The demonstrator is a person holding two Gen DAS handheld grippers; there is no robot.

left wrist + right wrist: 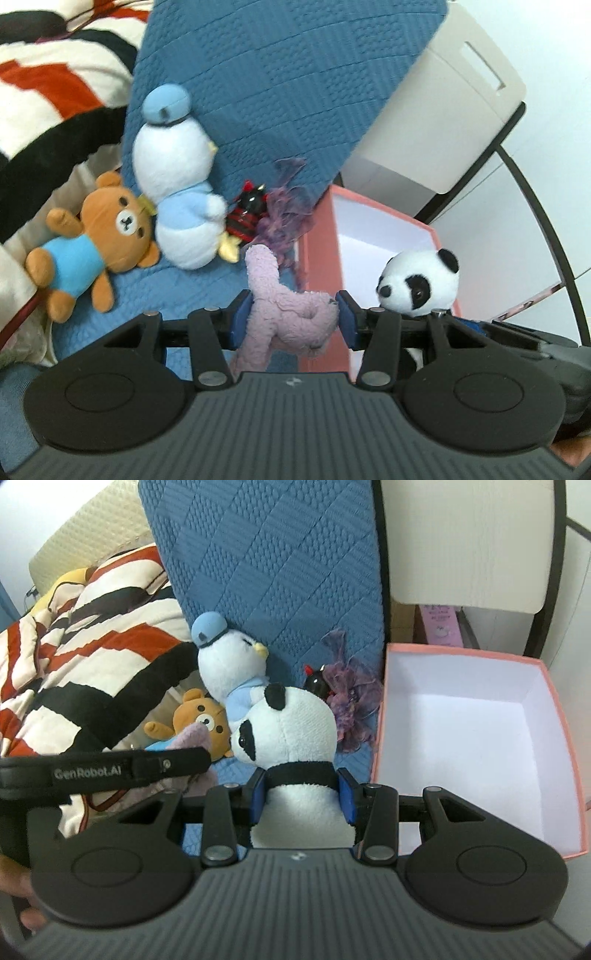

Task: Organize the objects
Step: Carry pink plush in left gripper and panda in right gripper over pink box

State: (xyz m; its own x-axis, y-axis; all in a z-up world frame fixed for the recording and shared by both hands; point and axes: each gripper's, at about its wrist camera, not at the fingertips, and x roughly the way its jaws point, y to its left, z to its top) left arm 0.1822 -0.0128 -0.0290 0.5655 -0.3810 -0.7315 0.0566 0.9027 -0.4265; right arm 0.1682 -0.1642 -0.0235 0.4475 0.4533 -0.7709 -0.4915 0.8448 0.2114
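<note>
My left gripper (291, 317) is shut on a pale pink plush toy (288, 314) and holds it above the blue bedspread, left of the pink box (317, 266). My right gripper (303, 797) is shut on a panda plush (291, 731), held just left of the pink box (476, 738), whose white inside holds nothing. The panda also shows in the left wrist view (421, 280). A white penguin plush with a blue cap (177, 173), a brown bear in a blue shirt (92, 240), a small black-and-red toy (247, 214) and a purple mesh piece (284, 214) lie on the bedspread.
A striped red, black and white blanket (85, 653) lies to the left. A blue quilted pillow (269, 561) stands behind the toys. A white chair with a black frame (476, 546) stands behind the box. The left gripper's body (110, 768) crosses the right wrist view.
</note>
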